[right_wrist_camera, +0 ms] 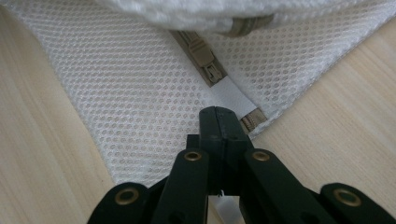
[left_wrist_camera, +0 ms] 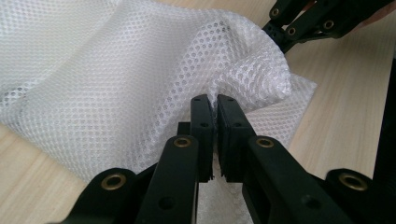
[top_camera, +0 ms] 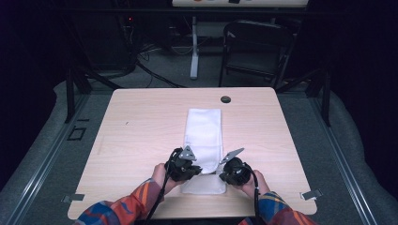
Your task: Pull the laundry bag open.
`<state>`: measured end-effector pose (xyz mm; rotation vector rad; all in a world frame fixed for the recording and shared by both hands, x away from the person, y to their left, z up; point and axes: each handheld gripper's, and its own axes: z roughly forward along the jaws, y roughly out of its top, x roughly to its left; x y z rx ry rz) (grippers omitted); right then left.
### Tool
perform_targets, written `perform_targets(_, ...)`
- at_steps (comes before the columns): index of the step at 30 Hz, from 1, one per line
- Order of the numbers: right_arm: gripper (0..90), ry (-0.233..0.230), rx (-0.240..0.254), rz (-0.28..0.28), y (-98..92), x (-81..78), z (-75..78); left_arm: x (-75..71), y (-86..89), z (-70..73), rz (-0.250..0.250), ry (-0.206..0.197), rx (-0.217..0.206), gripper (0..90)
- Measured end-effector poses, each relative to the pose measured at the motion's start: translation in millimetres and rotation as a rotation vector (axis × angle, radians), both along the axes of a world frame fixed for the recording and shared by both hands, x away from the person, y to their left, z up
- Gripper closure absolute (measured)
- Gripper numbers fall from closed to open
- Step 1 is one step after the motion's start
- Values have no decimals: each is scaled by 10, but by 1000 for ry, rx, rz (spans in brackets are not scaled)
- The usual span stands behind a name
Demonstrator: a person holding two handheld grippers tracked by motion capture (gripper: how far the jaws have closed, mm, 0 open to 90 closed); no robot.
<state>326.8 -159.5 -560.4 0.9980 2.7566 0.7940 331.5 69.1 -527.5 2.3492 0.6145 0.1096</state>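
One white mesh laundry bag (top_camera: 202, 140) lies at the near edge of the table (top_camera: 141, 126). Its long side runs away toward the far edge. Two grippers hold its near end. The left gripper (left_wrist_camera: 213, 105) pinches the mesh. The right gripper (right_wrist_camera: 215, 114) pinches the white tab by the one zipper pull (right_wrist_camera: 205, 58).

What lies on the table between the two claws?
In the high view, the near end of the white mesh bag lies between the left claw and right claw.
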Motion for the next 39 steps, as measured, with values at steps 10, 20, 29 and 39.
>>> perform_targets(10, 900, -1, 1, -13, 7, -4, -1, 21, 113, 67, 37, -19, -22, 860)
perform_targets(20, 900, 1, -11, -4, 7, -1, 5, 25, 197, 108, 52, -30, -28, 860)
perform_targets(29, 900, -1, -11, -6, 9, -3, 4, 23, 220, 118, 58, -32, -31, 860)
perform_targets(39, 900, -3, -15, -8, 15, -5, 6, 21, 281, 142, 76, -39, -43, 861)
